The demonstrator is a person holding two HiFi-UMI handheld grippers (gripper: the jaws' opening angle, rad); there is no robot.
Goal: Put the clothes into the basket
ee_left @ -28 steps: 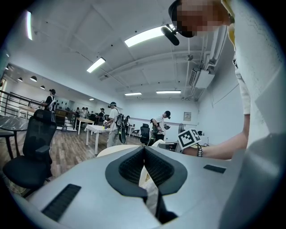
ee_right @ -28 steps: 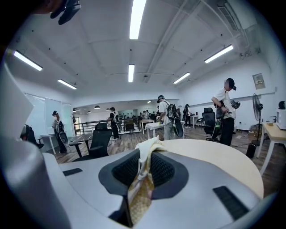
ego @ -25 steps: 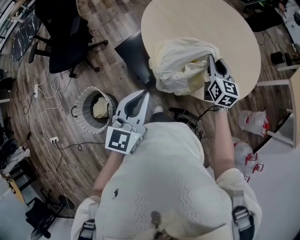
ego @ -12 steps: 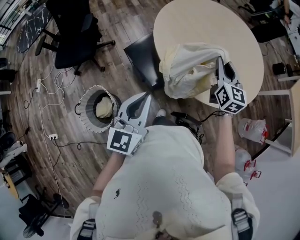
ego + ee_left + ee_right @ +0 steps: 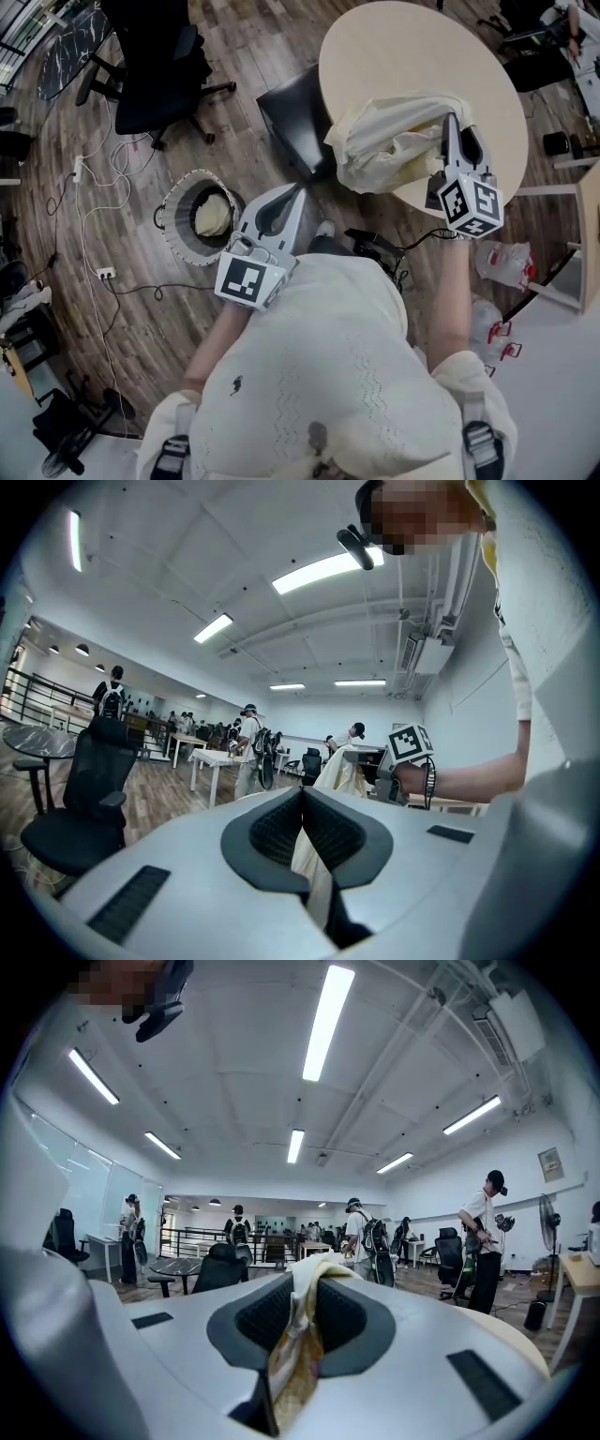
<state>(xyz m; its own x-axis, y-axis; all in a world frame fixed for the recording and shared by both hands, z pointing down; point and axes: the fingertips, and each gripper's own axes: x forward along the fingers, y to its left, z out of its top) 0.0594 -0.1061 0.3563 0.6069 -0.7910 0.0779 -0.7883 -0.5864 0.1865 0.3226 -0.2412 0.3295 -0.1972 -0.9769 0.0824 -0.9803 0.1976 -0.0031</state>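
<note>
Cloth (image 5: pixel 389 145), cream and bunched, hangs from my right tool (image 5: pixel 452 122), which pinches it; its length trails left over the counter (image 5: pixel 403 47) edge. My left tool (image 5: pixel 294 189) is pressed together, empty. A black chair (image 5: pixel 289 117) stands between the cloth and the floor basket (image 5: pixel 171 199).

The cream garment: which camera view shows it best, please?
The head view: it shows the whole cream garment bunched over the round table. The right gripper view shows only a fold pinched between its jaws; the left gripper view shows it small and distant.
</note>
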